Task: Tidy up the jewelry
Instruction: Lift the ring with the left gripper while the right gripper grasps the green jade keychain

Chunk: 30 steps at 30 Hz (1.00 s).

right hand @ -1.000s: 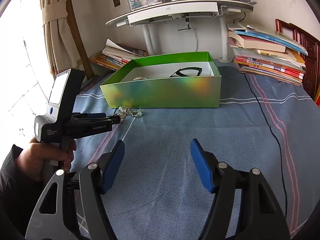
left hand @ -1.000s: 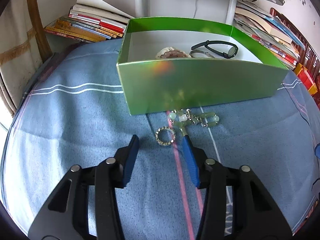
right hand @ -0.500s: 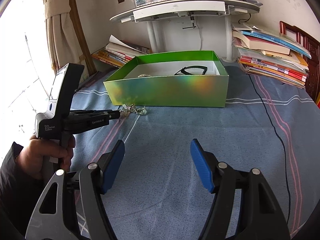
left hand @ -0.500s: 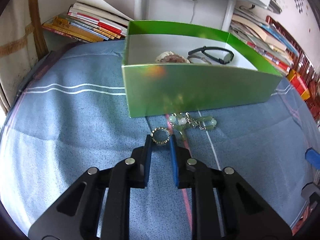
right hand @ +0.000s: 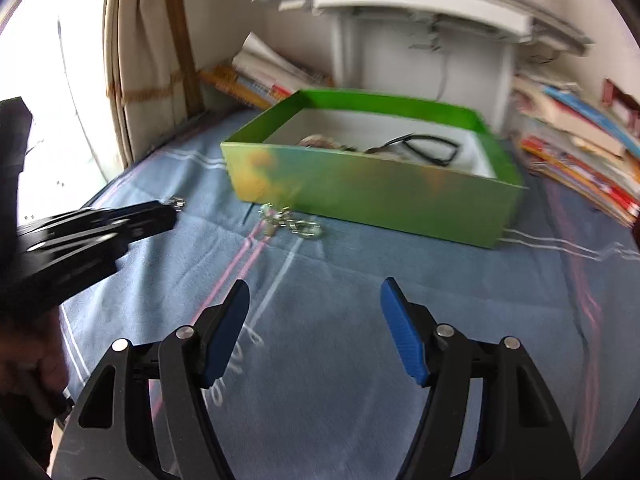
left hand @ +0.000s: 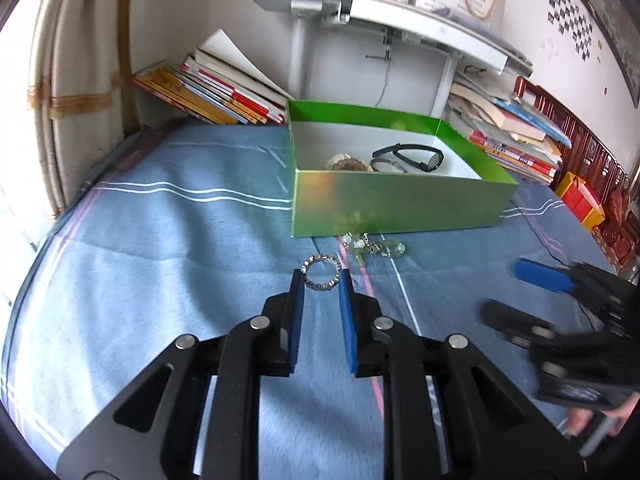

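- Left hand-held gripper (left hand: 321, 280): pads clamped on beaded ring (left hand: 321, 277), frame centre.
- Right hand-held gripper (right hand: 314, 304): jaws wide apart, holding nothing.
- Green box (left hand: 400, 204): centre-right, wristwatch (left hand: 416, 158) inside.
- Jade bracelet (left hand: 374, 245): on cloth below box.

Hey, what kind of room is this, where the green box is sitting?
Most likely a bedroom or home study. The green box sits on a blue striped bedsheet, stacks of books lean against the wall behind it, and a curtain hangs by a bright window.
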Motion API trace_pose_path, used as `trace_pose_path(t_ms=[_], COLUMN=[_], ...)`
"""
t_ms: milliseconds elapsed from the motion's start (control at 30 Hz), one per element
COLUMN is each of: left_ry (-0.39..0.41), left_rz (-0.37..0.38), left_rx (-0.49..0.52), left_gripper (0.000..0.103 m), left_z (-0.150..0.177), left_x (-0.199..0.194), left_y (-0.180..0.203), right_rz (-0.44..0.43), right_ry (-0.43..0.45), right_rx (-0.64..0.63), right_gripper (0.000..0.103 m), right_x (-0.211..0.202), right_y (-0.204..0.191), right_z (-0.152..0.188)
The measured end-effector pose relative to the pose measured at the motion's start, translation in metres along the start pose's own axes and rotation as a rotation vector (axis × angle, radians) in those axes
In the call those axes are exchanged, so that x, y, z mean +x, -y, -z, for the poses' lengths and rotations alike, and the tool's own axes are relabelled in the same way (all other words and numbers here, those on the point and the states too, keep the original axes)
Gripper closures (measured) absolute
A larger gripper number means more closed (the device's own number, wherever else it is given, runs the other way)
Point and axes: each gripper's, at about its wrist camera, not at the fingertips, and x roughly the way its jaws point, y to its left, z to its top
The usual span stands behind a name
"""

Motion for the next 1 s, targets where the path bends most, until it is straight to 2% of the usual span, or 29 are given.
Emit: trace_pose_path(t_ms=[233, 267, 367, 467, 533, 733, 867, 900, 1000], left_ry=[0.035, 0.036, 0.041, 0.046, 0.048, 0.044, 0.035, 0.029, 0.02], left_rz=[0.007, 0.009, 0.014, 0.021, 0.02, 0.024, 0.023, 0.022, 0.019], left_rx=[-0.02, -0.022, -0.028, -0.03, -0.031, -0.029, -0.029, -0.03, -0.027], left_gripper=[0.086, 0.086, 0.086, 0.086, 0.086, 0.086, 0.086, 0.086, 0.085], left_z=[0.004, 0.004, 0.004, 0.003, 0.003, 0.003, 0.004, 0.004, 0.005], left_x=[-0.025, -0.026, -0.03, -0.033, -0.033, -0.032, -0.029, -0.028, -0.024], left_y=[-0.01, -0.011, -0.014, -0.016, -0.018, -0.018, -0.018, -0.018, -0.016], right_rz=[0.023, 0.019, 0.028, 0.037, 0.034, -0.008, -0.02, -0.021, -0.024], right_ry=[-0.103, -0.124, -0.117, -0.112, -0.112, -0.101, -0.066, -0.056, -0.019], right_rx=[-0.042, -0.039, -0.042, -0.033, -0.032, -0.012, 0.009, 0.011, 0.02], right_gripper=[0.038, 0.045, 0.052, 0.066, 0.081, 0.084, 0.087, 0.096, 0.096], right_x=[0.068, 0.076, 0.087, 0.094, 0.096, 0.093, 0.077, 0.072, 0.048], right_y=[-0.013, -0.014, -0.016, -0.013, -0.013, -0.018, -0.018, -0.017, -0.014], right_z=[-0.026, -0.029, -0.036, -0.039, -0.04, -0.04, -0.035, -0.034, -0.029])
